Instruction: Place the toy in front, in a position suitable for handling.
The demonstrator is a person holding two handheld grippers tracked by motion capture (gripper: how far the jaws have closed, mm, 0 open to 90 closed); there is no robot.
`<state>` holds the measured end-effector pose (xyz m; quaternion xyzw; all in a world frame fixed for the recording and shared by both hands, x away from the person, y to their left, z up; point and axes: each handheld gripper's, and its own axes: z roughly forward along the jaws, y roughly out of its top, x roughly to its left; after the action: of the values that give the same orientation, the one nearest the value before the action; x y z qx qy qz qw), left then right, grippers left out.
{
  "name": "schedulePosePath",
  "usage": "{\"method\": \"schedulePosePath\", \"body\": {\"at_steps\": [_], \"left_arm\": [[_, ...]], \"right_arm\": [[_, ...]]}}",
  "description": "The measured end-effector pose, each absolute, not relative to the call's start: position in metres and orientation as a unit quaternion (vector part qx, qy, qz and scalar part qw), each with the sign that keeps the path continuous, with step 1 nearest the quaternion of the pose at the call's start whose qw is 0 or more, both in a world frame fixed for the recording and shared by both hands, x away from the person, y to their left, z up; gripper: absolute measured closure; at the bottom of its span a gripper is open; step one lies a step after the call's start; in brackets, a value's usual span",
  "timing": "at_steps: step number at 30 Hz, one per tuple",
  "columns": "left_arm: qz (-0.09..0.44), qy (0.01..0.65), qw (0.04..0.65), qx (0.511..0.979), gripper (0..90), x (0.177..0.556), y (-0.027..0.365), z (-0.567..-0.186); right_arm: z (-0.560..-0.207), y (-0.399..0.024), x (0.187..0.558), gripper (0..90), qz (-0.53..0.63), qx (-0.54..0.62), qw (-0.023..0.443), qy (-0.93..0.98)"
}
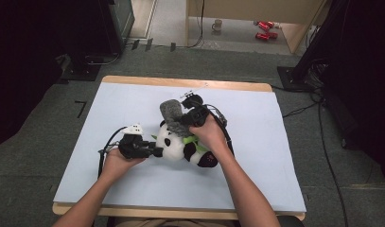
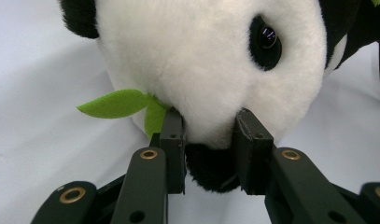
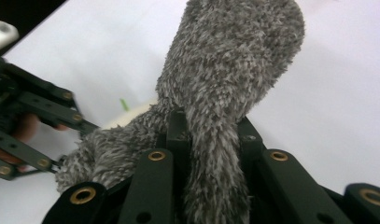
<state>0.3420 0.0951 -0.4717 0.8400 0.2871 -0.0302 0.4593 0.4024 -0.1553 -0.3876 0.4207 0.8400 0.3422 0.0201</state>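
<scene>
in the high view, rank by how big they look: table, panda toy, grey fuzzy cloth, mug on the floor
1. table
2. panda toy
3. grey fuzzy cloth, partly hidden by the right gripper, so close to the panda
4. mug, which lies farther from the camera, so its look may mislead

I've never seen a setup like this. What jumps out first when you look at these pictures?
A black-and-white plush panda lies mid-table on the pale blue table cover, a green felt leaf by its mouth. The left gripper pinches the panda's snout between its black jaws. The right gripper clamps a fuzzy grey sock-like cloth, held just above the panda.
</scene>
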Motion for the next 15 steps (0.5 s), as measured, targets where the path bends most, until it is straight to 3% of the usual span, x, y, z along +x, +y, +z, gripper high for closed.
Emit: {"method": "schedulePosePath", "body": {"at_steps": [4, 8, 15], "left_arm": [[-0.032, 0.288, 0.460, 0.839, 68.5, 0.342, 0.095, -0.472], [-0.034, 0.287, 0.463, 0.838, 68.5, 0.342, 0.094, -0.471], [-0.044, 0.286, 0.465, 0.837, 68.3, 0.346, 0.096, -0.471]], "right_arm": [[-0.389, -0.171, 0.404, 74.8, 0.324, 0.432, 0.044, 0.841], [-0.391, -0.187, 0.407, 74.8, 0.323, 0.453, 0.032, 0.830], [-0.388, -0.190, 0.407, 75.3, 0.312, 0.460, 0.062, 0.829]]}}
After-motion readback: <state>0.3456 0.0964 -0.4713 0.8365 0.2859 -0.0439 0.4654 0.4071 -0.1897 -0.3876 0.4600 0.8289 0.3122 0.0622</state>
